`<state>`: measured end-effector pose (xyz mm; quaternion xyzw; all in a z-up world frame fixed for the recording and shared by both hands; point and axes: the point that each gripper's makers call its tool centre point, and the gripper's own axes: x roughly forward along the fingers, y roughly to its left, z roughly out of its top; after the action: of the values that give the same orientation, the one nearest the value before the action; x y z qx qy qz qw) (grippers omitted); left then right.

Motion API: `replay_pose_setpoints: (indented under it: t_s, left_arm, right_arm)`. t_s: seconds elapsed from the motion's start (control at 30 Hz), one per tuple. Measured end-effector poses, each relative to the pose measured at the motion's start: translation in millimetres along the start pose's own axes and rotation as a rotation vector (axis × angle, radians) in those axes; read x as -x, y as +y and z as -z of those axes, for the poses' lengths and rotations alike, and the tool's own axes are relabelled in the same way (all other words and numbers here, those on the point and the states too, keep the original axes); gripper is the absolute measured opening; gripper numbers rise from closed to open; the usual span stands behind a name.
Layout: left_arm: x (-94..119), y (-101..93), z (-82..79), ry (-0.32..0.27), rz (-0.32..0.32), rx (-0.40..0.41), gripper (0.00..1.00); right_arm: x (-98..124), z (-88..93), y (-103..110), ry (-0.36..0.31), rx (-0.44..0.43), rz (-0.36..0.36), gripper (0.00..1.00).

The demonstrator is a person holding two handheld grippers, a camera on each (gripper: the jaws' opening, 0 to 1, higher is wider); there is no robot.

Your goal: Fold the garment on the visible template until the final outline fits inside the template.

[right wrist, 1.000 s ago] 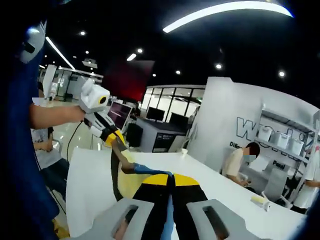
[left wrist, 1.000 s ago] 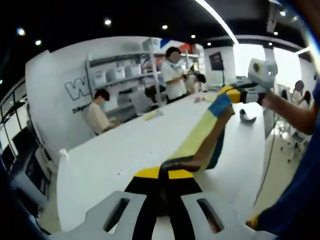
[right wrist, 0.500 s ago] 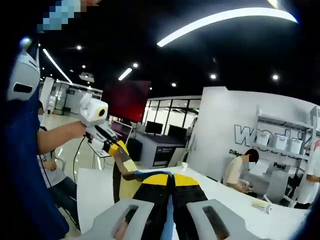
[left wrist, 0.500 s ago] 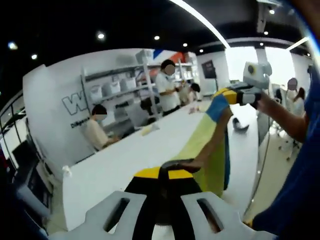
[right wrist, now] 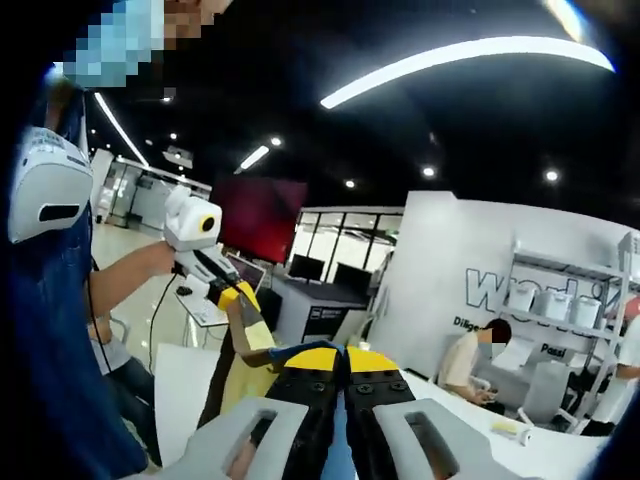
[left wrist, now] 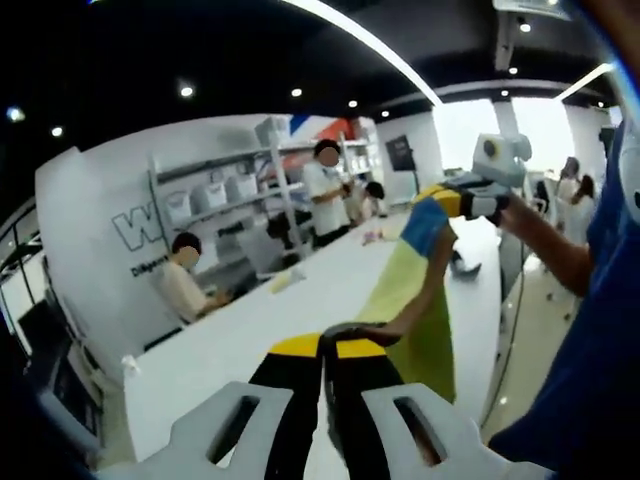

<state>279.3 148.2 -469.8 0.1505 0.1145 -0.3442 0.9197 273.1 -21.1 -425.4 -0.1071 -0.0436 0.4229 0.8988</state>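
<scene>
A yellow-green garment (left wrist: pixel 410 290) with a blue part and a brown trim hangs stretched in the air over the white table (left wrist: pixel 230 340). My left gripper (left wrist: pixel 322 347) is shut on its near edge. My right gripper (left wrist: pixel 455 198), held by a hand at the upper right, is shut on the blue end. In the right gripper view my right gripper (right wrist: pixel 338 358) pinches blue cloth, and the left gripper (right wrist: pixel 228 292) holds the yellow garment (right wrist: pixel 245 350) up at the left, above the table (right wrist: pixel 180 380). I cannot see any template.
A person stands by the shelves (left wrist: pixel 325 190) at the far side and another sits at the table (left wrist: pixel 185 280). A small dark object (left wrist: pixel 462 268) lies near the table's right end. A blue sleeve (left wrist: pixel 590 380) is close on the right.
Both grippers have risen with the garment still held between them, so the cloth now hangs higher off the table. Both views have tilted upward.
</scene>
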Motion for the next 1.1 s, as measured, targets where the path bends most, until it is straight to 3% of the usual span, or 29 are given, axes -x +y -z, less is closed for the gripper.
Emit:
replay_pose_setpoints:
  t_s: [0.23, 0.33, 0.53, 0.6, 0.77, 0.83, 0.9, 0.93, 0.97, 1.03, 1.07, 1.1]
  left_arm:
    - [7.7, -5.7, -20.0, -0.027, 0.027, -0.005, 0.01]
    - [13.0, -10.7, -36.3, -0.050, 0.047, -0.030, 0.01]
    - [21.1, -15.0, -49.3, -0.058, 0.059, -0.036, 0.01]
    - [29.3, -23.6, -56.3, -0.058, 0.077, -0.049, 0.01]
    - [49.7, -50.1, -61.5, -0.045, 0.139, -0.071, 0.01]
    - [52.7, -52.5, -61.1, -0.045, 0.153, -0.065, 0.01]
    - [47.4, -48.4, -54.9, -0.038, 0.165, -0.054, 0.01]
    - [45.1, -47.0, -52.8, -0.035, 0.167, -0.050, 0.01]
    - [28.6, -38.5, -34.0, 0.007, 0.175, -0.013, 0.01]
    - [15.3, -33.5, -21.3, 0.028, 0.172, -0.012, 0.01]
    - [-14.5, -20.5, 2.5, 0.044, 0.176, -0.004, 0.01]
    - [-23.6, -16.1, 8.7, 0.051, 0.169, 0.003, 0.01]
  right_arm:
    - [8.0, -17.4, 1.3, -0.017, 0.018, 0.007, 0.00]
    - [13.7, -33.4, 2.9, -0.031, 0.042, 0.008, 0.00]
    - [20.4, -47.5, 5.9, -0.051, 0.057, 0.007, 0.00]
    - [28.9, -48.4, 5.9, -0.019, 0.105, 0.029, 0.00]
    - [51.7, -56.6, 28.0, 0.007, 0.101, -0.017, 0.00]
    - [54.8, -58.3, 32.7, 0.012, 0.084, -0.040, 0.00]
    - [50.6, -49.5, 32.1, 0.038, 0.053, -0.065, 0.00]
    - [45.8, -36.6, 27.6, 0.070, 0.033, -0.065, 0.00]
    - [40.9, -23.7, 23.0, 0.103, 0.014, -0.065, 0.00]
    - [25.7, 10.3, 9.6, 0.164, -0.021, -0.060, 0.00]
    - [15.5, 32.1, 0.2, 0.200, -0.041, -0.050, 0.00]
    - [9.8, 42.5, -4.7, 0.211, -0.052, -0.045, 0.00]
